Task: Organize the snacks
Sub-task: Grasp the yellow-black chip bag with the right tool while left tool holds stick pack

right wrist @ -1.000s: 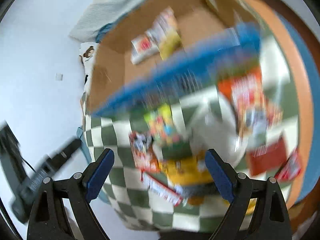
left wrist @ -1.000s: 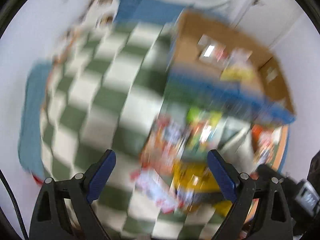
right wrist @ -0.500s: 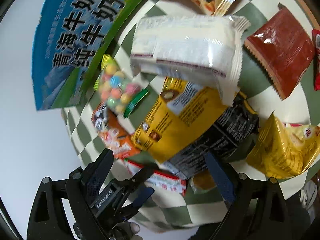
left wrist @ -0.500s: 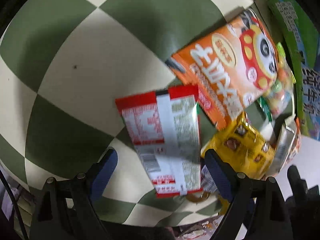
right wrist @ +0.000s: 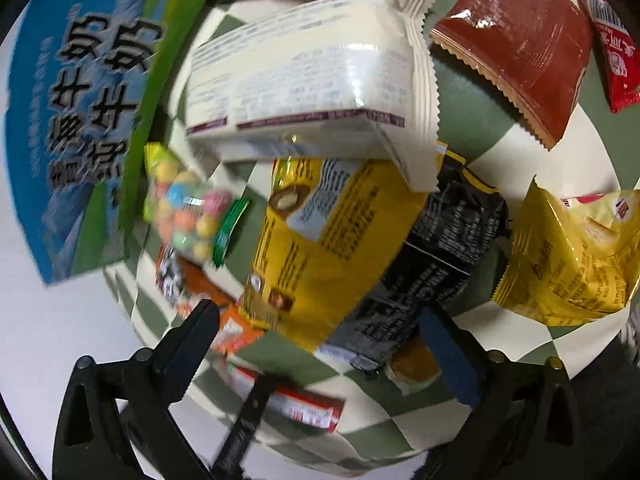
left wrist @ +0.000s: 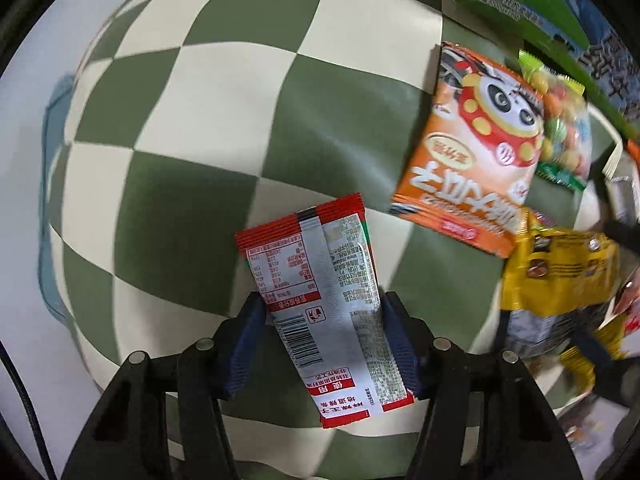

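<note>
Pinching barcode-side red-white sachet (left wrist: 325, 308), left claw (left wrist: 322, 320), right claw (right wrist: 320, 344) spread wide around yellow bag (right wrist: 320, 256), empty.

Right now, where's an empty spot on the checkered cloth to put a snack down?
Free: the checkered cloth left of the orange panda packet, beyond the red-and-white packet. Crowded: the pile around the yellow bag, cream packet and candy bag.

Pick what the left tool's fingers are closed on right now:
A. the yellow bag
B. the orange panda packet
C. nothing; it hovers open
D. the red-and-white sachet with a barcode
D: the left tool has both blue pads pressed against the sides of the red-and-white sachet, while the orange panda packet and yellow bag lie apart to its right.
</note>
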Available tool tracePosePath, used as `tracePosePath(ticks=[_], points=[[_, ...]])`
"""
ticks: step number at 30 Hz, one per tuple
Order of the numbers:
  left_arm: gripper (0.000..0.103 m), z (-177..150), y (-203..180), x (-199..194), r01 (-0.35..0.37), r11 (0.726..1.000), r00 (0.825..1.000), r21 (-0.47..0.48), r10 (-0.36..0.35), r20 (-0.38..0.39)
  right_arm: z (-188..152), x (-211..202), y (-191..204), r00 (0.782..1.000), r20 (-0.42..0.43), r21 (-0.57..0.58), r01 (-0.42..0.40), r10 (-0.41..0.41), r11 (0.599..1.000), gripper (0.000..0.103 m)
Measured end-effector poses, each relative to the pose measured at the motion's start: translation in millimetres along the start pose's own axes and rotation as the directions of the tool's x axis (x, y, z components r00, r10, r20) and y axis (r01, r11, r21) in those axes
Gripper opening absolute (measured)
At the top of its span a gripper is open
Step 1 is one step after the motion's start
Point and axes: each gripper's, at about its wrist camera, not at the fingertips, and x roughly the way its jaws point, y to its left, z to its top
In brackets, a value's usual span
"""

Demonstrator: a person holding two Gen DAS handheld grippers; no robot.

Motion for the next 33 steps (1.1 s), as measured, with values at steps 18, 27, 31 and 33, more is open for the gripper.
tracePosePath(ticks=[18, 27, 31, 33], points=[[0.057, -23.3, 2.5, 1.9, 0.046, 0.999, 0.999, -0.002, -0.046, 0.002, -101.6, 62.1, 103.2, 0.849, 0.347, -0.858, 0.459, -0.399, 0.23, 0.101], [0.066, -16.3, 7.1, 8.9, 0.131, 0.987, 0.991, -0.088, -0.133, -0.014, -68.1, 20.1, 85.0, 0.925, 0.259, -0.806, 0.365, -0.277, 0.467, 0.101], [0.057, -13.6, 24.3, 13.9, 0.168, 0.981, 0.986, -0.098, -0.168, 0.001, -44.0, 35.5, 80.6, 0.929, 0.225, -0.761, 0.357, -0.295, 0.542, 0.101], [0.053, -11.8, 18.6, 8.8, 0.13, 0.991, 0.991, -0.025, -0.129, 0.026, -42.2, 33.5, 79.4, 0.923, 0.247, -0.769, 0.373, -0.297, 0.52, 0.09]])
